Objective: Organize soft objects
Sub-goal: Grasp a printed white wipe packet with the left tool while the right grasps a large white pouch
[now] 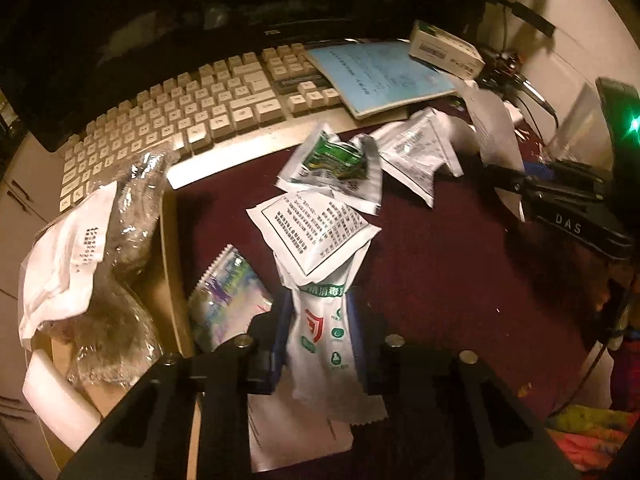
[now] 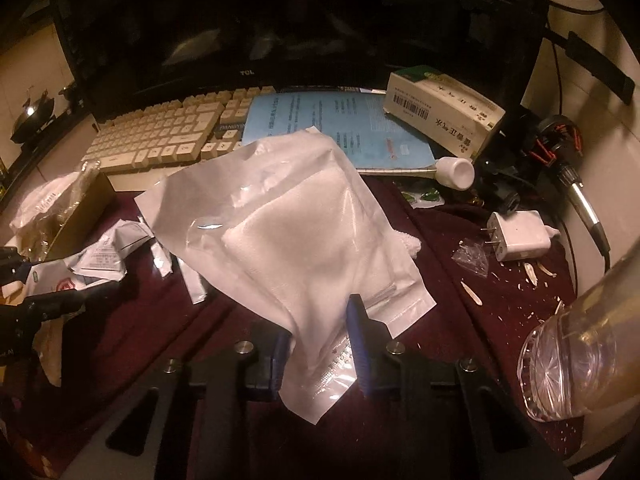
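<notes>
At the left, a cardboard box (image 1: 170,264) holds crumpled clear plastic bags (image 1: 128,216); its depths are hidden. The left gripper (image 1: 320,332) clamps a white wipe sachet (image 1: 320,336) near the desk's front edge. The right gripper (image 2: 318,344) clamps a clear gauze pouch (image 2: 288,216), whose lower corner is blurred.

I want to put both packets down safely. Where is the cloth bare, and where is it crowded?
Bare cloth lies right of the printed sachets, toward the right gripper. A smaller bare strip lies left of the clear pouch. Crowded: near the keyboard, and around the charger, among scattered bits.
</notes>
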The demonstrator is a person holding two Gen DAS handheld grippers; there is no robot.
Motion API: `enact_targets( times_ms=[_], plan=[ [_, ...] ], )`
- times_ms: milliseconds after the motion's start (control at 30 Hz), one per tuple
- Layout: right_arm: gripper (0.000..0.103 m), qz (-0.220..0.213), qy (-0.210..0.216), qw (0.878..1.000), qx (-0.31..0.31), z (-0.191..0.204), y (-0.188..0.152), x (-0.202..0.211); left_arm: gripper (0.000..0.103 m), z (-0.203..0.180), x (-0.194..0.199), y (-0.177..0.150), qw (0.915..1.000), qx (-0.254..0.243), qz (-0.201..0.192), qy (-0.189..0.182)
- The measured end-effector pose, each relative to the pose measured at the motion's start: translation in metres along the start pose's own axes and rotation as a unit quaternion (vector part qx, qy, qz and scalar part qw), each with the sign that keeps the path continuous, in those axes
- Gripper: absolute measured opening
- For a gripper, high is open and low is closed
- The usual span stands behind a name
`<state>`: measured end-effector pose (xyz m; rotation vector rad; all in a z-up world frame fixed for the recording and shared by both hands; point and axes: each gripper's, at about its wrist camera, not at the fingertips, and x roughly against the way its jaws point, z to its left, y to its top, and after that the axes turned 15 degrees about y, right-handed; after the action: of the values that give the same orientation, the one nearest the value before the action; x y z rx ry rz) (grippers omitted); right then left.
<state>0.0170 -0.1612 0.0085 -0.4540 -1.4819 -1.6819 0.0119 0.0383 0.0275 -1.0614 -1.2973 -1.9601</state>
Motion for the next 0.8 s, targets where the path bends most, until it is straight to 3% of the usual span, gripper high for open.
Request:
enact_targets(
  times_ms=[200,800],
  plan=[
    [0.028,-0.011,0.010,1.000,0.005,0.012,-0.005,0.010,0.014,-0.011,0.012,-0.009,0.9995,0.006,-0.009,-0.029],
    [0.028,-0.030,0.039,0.998,0.025,0.042,-0.010,0.033,0.010,0.003,0.062,-0.029,0.9952,0.046,-0.055,-0.067]
  ],
)
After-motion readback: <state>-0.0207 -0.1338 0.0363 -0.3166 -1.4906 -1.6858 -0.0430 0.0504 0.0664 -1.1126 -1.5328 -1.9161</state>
